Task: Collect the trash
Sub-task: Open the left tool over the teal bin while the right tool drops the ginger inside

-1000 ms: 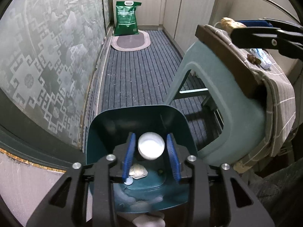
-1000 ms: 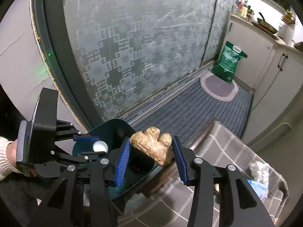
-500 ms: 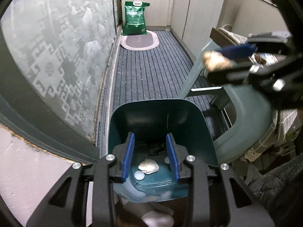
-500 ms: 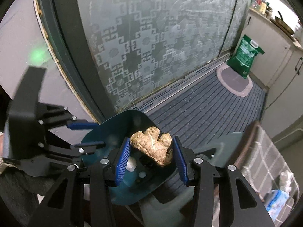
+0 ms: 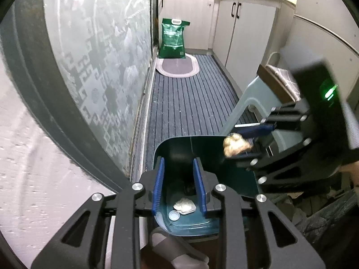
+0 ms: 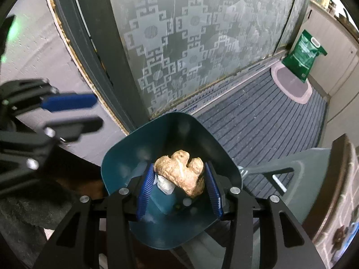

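Now I am holding the knobbly tan ginger root (image 6: 182, 173), clamped in my right gripper (image 6: 179, 188), above the open teal plastic bin (image 6: 143, 139). My left gripper (image 5: 178, 186) is hanging open and empty over it. Next I judge: open the jaws and drop it.

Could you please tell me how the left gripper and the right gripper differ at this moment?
The right gripper is shut on the ginger root, while the left gripper is open and holds nothing. In the right wrist view the right gripper hangs directly over the mouth of the teal bin; the left gripper sits off to one side there. Both have blue finger pads and black frames, and both point toward the bin.
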Motion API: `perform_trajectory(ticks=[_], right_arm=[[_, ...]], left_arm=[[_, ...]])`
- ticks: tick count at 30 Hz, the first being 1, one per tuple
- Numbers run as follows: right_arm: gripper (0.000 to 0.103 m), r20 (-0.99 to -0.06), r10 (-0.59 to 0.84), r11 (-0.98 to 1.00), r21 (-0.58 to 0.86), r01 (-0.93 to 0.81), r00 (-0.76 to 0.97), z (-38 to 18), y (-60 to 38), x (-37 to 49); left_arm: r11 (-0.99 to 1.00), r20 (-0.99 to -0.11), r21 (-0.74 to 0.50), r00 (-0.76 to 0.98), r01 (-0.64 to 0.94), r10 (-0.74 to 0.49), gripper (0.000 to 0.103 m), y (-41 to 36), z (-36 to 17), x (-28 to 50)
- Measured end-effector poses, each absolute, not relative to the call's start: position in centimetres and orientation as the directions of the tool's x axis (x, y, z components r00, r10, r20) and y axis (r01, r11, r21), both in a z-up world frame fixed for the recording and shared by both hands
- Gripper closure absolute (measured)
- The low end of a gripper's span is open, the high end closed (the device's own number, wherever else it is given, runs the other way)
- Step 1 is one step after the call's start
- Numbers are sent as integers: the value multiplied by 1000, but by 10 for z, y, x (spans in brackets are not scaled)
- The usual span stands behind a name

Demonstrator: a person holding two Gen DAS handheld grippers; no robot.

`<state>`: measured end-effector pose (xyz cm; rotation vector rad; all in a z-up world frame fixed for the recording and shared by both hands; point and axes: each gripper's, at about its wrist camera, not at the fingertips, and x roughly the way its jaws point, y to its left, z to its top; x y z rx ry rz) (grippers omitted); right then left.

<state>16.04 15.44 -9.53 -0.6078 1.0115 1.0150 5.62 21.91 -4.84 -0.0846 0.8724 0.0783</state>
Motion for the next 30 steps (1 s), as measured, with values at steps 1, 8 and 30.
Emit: perform_trajectory(ticks=[1, 8, 30], right_arm=[[57, -903, 398, 431, 29, -902, 161, -98, 155, 160], [57, -926, 349, 433, 22, -901, 145, -120, 161, 156], [54, -922, 373, 407, 62, -911, 103, -119, 160, 146]], left_arm=[[994, -764, -43, 644, -103, 34, 75, 219, -46, 55], [994, -726, -20, 685, -103, 56, 79, 213, -25, 47], [991, -621, 31, 775, -128, 119, 80, 192, 27, 38]])
